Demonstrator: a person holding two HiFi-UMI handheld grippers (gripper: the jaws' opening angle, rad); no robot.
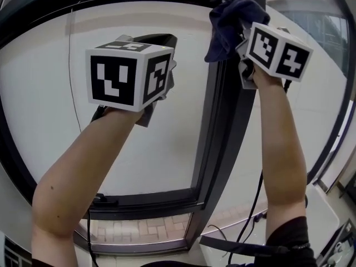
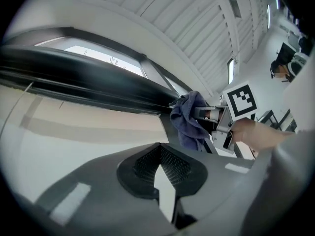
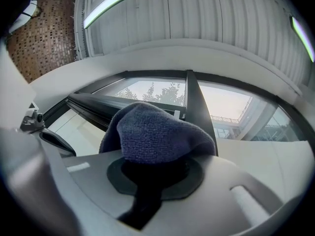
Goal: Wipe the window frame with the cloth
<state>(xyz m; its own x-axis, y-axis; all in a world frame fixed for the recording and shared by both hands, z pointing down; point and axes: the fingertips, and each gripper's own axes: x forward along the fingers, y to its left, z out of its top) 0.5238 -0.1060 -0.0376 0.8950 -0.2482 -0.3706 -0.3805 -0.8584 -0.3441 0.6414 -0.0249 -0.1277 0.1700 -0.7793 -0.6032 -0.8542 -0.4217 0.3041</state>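
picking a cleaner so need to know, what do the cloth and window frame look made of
Cloth: dark blue soft textile, probably knit or terry; nubby weave and limp folds show.
Window frame: dark, smooth, faintly glossy, likely painted metal or plastic; cannot tell which.

left tongs (image 2: 160,151) closed, right tongs (image 3: 154,168) clamped

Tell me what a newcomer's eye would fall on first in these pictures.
The dark blue cloth, bunched in the right gripper up at the top of the dark window frame, draws the eye first. Then come the black-and-white marker cubes on both raised grippers. The left gripper, jaws together and empty, is up before the pale pane left of the frame.
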